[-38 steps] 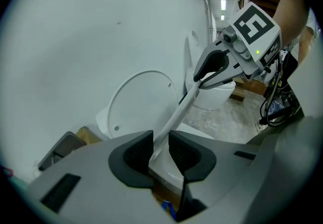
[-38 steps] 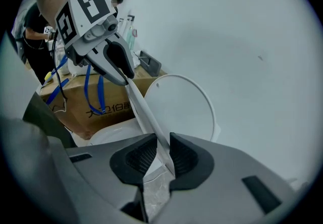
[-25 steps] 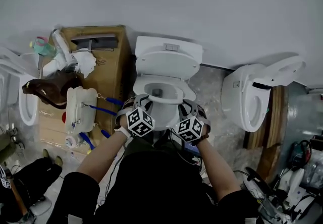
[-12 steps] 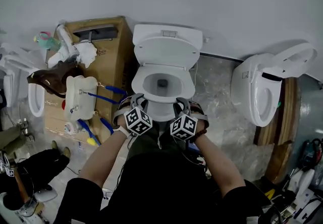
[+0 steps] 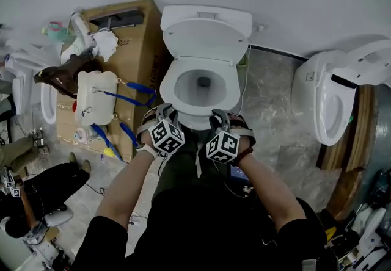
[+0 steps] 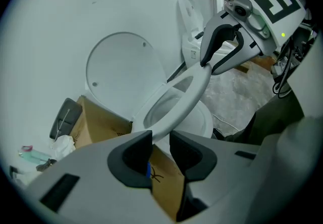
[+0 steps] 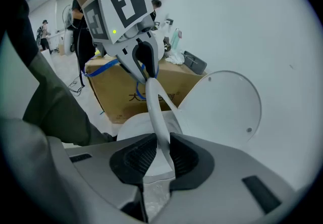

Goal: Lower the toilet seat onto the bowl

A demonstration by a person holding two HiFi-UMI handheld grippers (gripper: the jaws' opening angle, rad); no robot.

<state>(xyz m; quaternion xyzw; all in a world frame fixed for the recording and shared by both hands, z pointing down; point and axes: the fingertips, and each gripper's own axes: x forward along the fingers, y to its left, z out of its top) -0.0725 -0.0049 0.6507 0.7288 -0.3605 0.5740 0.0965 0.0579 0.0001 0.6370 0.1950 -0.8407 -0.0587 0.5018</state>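
Observation:
The white toilet seat (image 5: pixel 175 90) is tilted partway down over the bowl (image 5: pixel 194 122), while the lid (image 5: pixel 204 41) stands up against the wall. Both grippers grasp the seat's front rim. My left gripper (image 5: pixel 160 119) is shut on its left part, my right gripper (image 5: pixel 220 119) on its right part. In the left gripper view the seat (image 6: pixel 186 92) runs from my left gripper (image 6: pixel 160 142) up to the right gripper (image 6: pixel 207 64). In the right gripper view the seat's thin edge (image 7: pixel 154 102) is pinched by my right gripper (image 7: pixel 160 155), with the left gripper (image 7: pixel 146 77) clamped farther along.
A cardboard box (image 5: pixel 137 38) stands directly left of the toilet, with a white jug (image 5: pixel 95 102) and clutter on it. Another toilet (image 5: pixel 333 102) stands to the right on the stone floor. Tools and cables lie at the lower left and right.
The seat has swung down from near the lid toward the bowl, with both grippers still on its front rim. The head view has shifted and the toilet sits higher in it.

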